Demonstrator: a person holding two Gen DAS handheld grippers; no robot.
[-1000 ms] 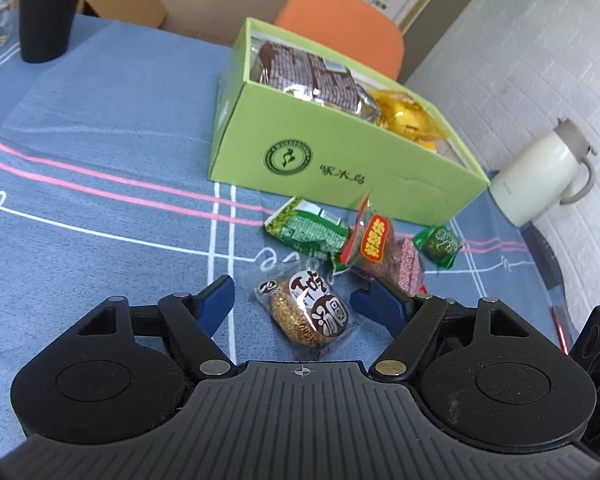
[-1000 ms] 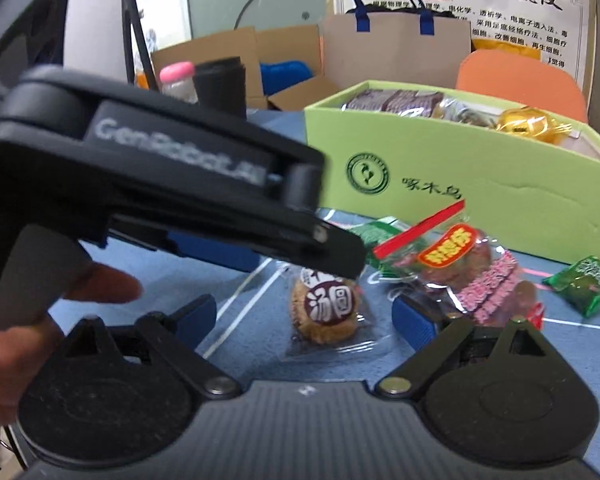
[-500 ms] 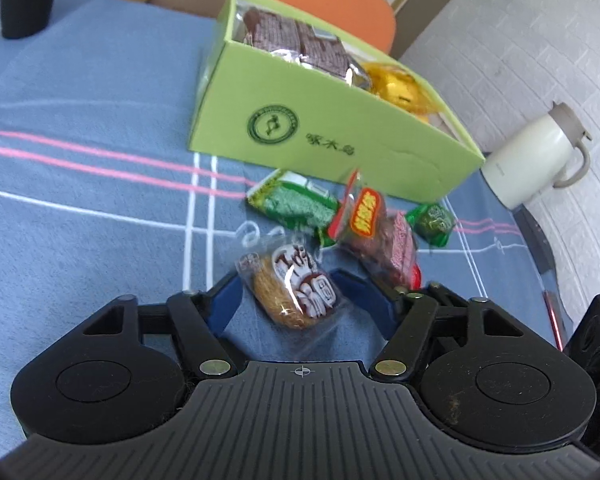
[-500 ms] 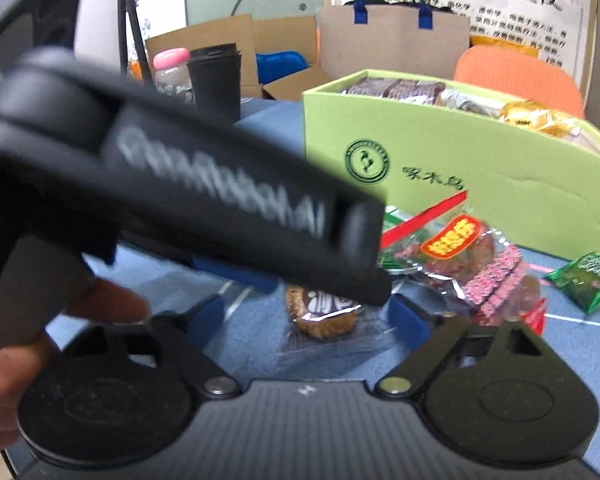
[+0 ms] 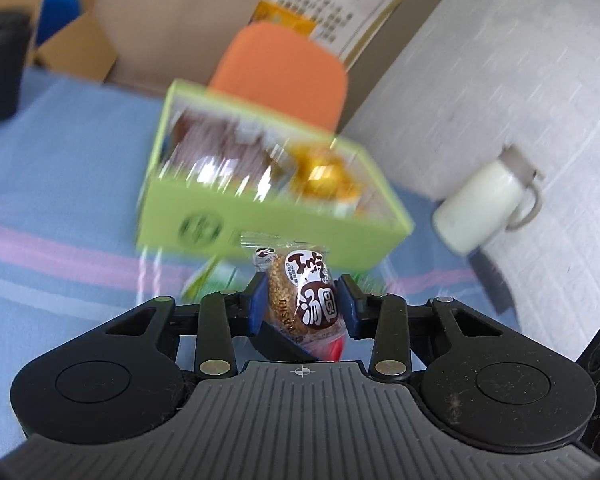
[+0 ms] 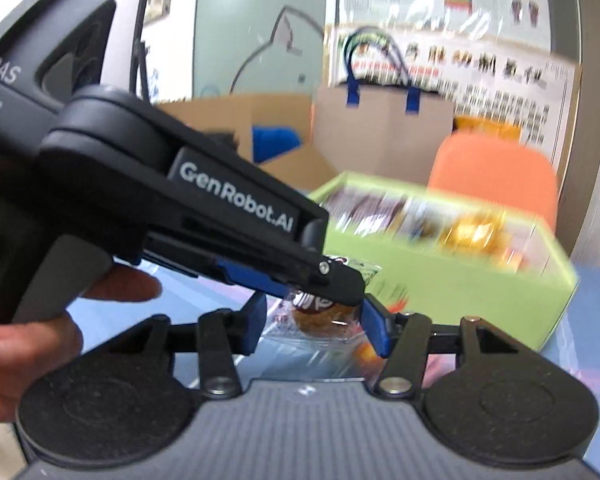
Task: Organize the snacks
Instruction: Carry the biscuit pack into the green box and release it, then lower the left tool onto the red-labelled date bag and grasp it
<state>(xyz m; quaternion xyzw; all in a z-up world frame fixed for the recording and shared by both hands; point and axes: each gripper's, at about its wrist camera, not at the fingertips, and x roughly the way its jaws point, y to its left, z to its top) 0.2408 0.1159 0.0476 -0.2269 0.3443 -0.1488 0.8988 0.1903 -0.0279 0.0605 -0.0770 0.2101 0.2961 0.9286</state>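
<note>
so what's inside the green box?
The green box holds brown-wrapped snacks at its left and a gold-wrapped one to the right. Blur hides the count, and anything underneath is covered.

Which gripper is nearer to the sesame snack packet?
Left. The left gripper is shut on the sesame snack packet. The right gripper is open just behind it, not touching.

Left gripper [image 6: 324,280] black, blue pads, white "GenRobot.AI" lettering; bare-skinned hand [image 6: 40,320].
</note>
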